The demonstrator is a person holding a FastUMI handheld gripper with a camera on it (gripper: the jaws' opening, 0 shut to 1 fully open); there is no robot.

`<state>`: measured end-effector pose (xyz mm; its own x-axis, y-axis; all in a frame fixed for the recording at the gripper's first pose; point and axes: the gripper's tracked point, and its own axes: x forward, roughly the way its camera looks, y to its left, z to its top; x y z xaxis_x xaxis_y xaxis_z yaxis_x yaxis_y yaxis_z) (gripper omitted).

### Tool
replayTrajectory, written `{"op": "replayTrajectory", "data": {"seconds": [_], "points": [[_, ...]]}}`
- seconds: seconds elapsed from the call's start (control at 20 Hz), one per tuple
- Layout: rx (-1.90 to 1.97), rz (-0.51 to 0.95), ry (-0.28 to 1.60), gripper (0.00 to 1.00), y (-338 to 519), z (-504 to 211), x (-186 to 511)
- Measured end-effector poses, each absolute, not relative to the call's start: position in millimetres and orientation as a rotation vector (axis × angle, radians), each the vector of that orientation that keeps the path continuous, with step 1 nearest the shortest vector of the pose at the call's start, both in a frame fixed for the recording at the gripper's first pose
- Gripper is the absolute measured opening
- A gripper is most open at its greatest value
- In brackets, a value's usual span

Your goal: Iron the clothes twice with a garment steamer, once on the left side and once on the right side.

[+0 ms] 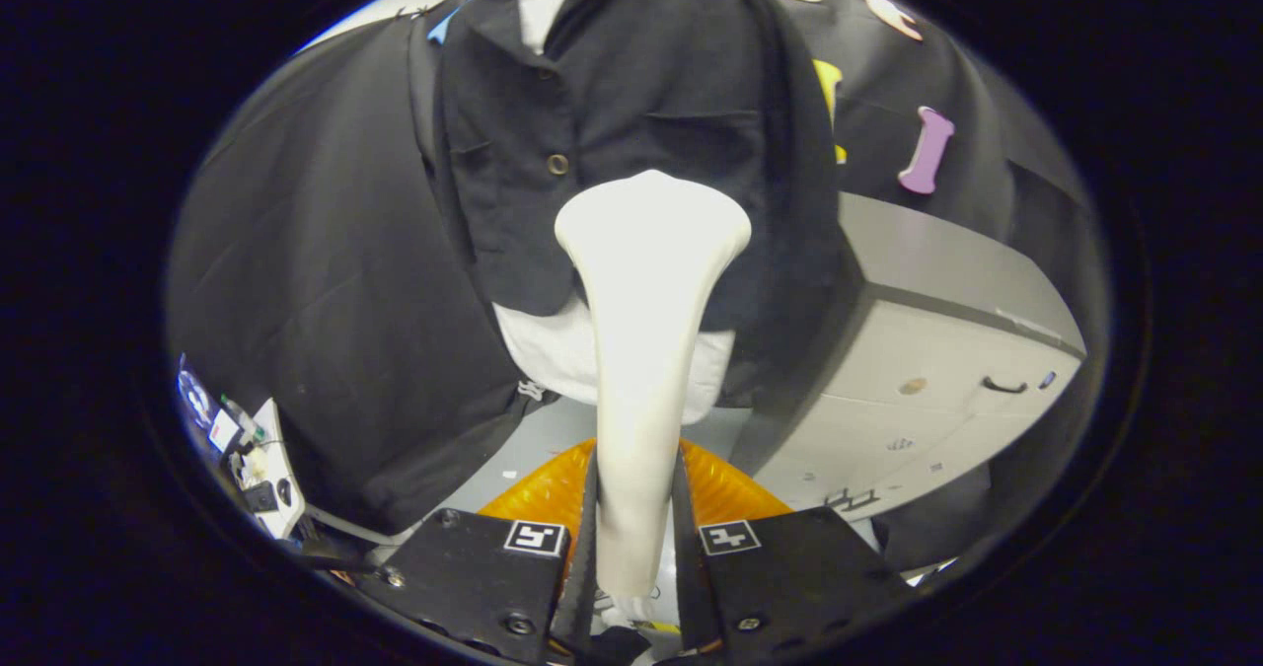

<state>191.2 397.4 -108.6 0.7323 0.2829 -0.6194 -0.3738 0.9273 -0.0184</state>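
A white garment steamer (643,350) stands up between my fingers, its handle clamped by both and its wide flat head at the top. My gripper (636,518) is shut on that handle. The steamer head rests against or just in front of a black button-up shirt (631,104) hanging straight ahead, right of the button row and below the chest pocket. A white undershirt (562,350) shows beneath the black shirt's hem, behind the steamer's neck. Whether the head touches the cloth I cannot tell.
A grey cabinet (937,370) with a drawer handle stands to the right of the shirt. An orange ribbed thing (543,493) lies low behind my fingers. A white device with cables (266,469) sits low to the left. Black cloth walls hang behind.
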Motion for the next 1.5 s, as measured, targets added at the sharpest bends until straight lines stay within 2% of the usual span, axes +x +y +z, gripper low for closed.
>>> {"op": "replayTrajectory", "data": {"seconds": [0.6, 0.8, 1.1, 1.5], "points": [[-0.008, 0.194, 0.595, 0.36, 133.1, -107.5, 75.5], [0.049, 0.146, 0.554, 0.36, 68.7, -117.2, 41.2], [0.101, 0.103, 0.547, 0.36, 26.6, -136.7, -2.2], [0.144, 0.057, 0.526, 0.36, 25.2, -140.2, -39.9]]}}
